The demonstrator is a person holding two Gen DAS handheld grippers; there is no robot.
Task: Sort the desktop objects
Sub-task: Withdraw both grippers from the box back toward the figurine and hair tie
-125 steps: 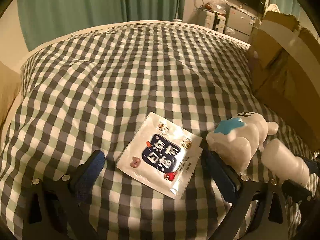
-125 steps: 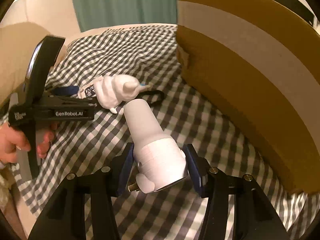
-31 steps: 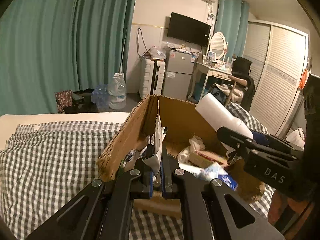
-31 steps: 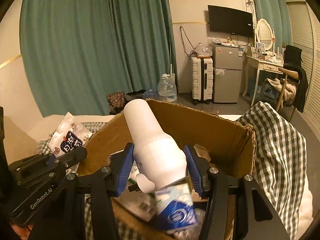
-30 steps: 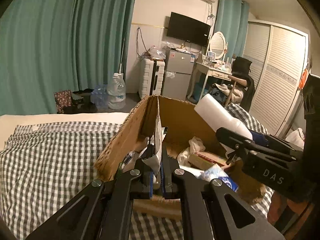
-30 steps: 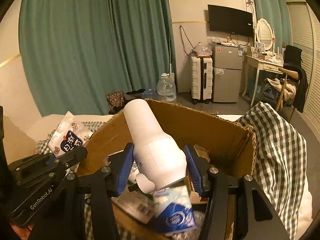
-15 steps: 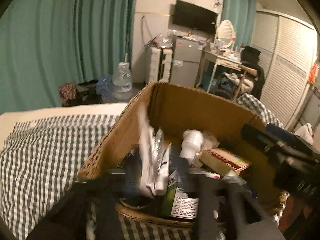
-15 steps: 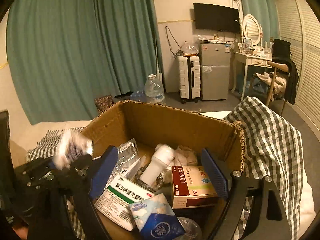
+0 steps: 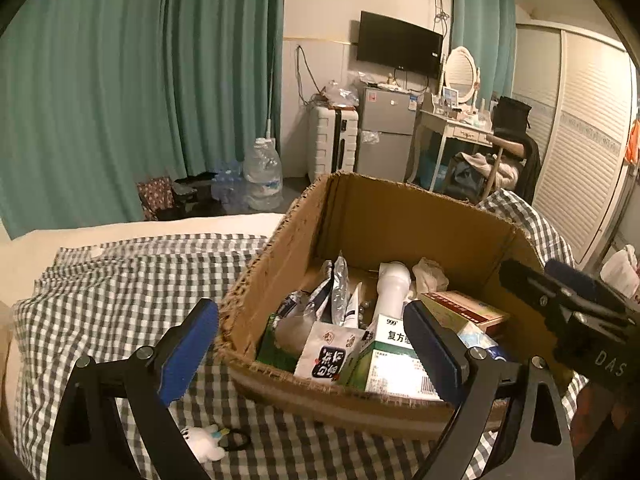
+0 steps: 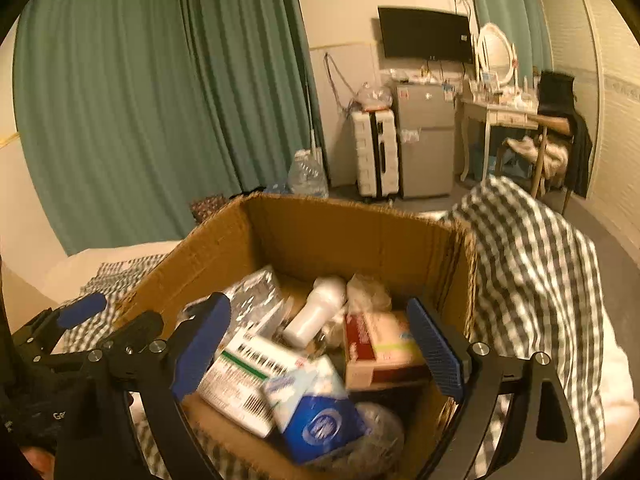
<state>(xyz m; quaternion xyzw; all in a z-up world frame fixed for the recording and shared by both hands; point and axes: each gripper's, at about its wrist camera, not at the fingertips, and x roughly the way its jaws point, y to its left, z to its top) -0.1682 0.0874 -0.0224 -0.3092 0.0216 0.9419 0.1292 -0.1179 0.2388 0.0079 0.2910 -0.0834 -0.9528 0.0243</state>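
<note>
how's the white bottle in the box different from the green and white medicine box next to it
The white bottle is round and plain, with no print visible; the green and white medicine box is flat-sided, with printed text and a barcode. The bottle lies leaning deeper in the cardboard box, while the medicine box sits at the near wall, closer to the left wrist camera. Both rest loose inside the cardboard box, held by neither gripper.

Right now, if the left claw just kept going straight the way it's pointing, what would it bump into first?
Probably the stuff in the box. The left claw is open and aimed over the near rim, so the snack packet and green medicine carton lie first in line, though depth is hard to judge.
</note>
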